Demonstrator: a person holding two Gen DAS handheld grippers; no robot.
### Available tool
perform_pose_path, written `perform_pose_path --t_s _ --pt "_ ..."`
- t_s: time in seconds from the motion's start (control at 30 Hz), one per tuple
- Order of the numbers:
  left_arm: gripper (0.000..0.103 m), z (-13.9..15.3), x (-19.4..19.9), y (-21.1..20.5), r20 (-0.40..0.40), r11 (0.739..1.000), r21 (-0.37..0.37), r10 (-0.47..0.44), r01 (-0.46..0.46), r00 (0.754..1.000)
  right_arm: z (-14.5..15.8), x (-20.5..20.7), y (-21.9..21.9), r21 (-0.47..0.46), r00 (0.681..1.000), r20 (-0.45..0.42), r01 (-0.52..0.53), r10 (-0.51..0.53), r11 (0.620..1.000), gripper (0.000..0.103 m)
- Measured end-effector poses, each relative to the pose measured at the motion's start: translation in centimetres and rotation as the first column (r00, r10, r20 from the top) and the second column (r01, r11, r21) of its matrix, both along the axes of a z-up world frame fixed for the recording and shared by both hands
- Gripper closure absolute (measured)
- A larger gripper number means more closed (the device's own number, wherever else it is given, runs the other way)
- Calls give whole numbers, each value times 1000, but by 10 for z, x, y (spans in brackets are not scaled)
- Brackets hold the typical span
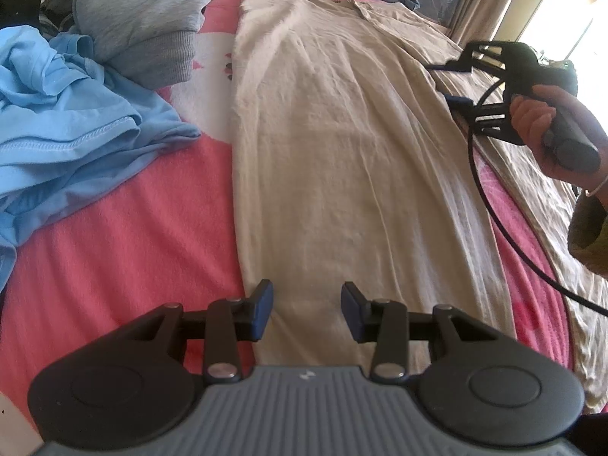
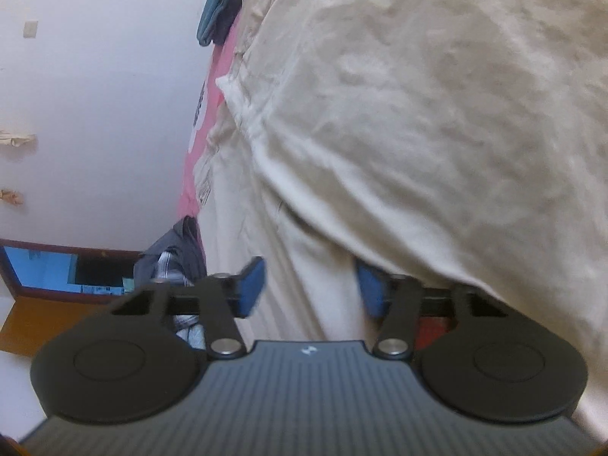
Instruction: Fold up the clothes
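A pink blanket (image 1: 114, 228) covers the bed, and a long beige garment (image 1: 342, 152) lies flat along its middle. A crumpled blue shirt (image 1: 68, 125) and a grey sweater (image 1: 144, 26) sit to its left. The left tongs (image 1: 307, 311) hang apart and empty over the garment's near hem. The right tongs (image 2: 309, 288) stand apart at its right edge, one blue pad under a lifted fold.

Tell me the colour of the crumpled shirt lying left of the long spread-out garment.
Light blue; the crumpled shirt shows best in the left wrist view.
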State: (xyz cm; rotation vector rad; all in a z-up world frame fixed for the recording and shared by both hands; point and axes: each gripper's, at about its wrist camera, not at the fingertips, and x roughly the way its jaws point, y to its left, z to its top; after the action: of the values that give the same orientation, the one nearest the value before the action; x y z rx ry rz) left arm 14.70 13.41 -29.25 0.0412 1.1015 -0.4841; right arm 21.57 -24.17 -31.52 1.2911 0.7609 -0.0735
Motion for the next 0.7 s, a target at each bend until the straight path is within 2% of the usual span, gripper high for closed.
perform_pose_path --t_s 0.07,0.13,0.2,0.27,0.3,0.33,0.43,0.57,0.6,0.7 --pt "62 0 0 0 1 1000 2 -1 1 1000 1 -2 -1 -37 1000 9 7 -6 999 88" --pt "62 -1 -1 -1 4 1000 7 -4 4 1000 7 -3 3 -131 999 21 -27 30 991 96" --pt "62 -1 -2 -2 8 1000 13 -9 9 1000 13 -1 9 -247 996 25 -77 86 966 99" --pt "62 -1 -2 -3 11 1000 19 -15 15 1000 22 4 20 -399 985 4 -155 170 904 101" --pt "62 -1 -2 -4 13 1000 22 -18 18 1000 25 6 25 -469 978 -14 -188 206 863 101" --pt "62 -2 -2 -5 13 999 26 -20 20 1000 28 8 31 -554 969 -37 -224 245 802 101" --pt "63 -2 -1 -7 17 999 39 -29 28 999 33 12 51 -749 932 -113 -307 343 587 102" --pt "63 -2 1 -9 24 998 46 -35 33 999 31 6 80 -896 884 -215 -348 415 276 102" --pt "64 -2 2 -8 25 998 47 -35 34 999 29 5 85 -911 872 -237 -352 428 214 102" --pt "64 -2 1 -6 28 998 46 -36 35 999 29 7 82 -917 861 -259 -362 437 169 100"
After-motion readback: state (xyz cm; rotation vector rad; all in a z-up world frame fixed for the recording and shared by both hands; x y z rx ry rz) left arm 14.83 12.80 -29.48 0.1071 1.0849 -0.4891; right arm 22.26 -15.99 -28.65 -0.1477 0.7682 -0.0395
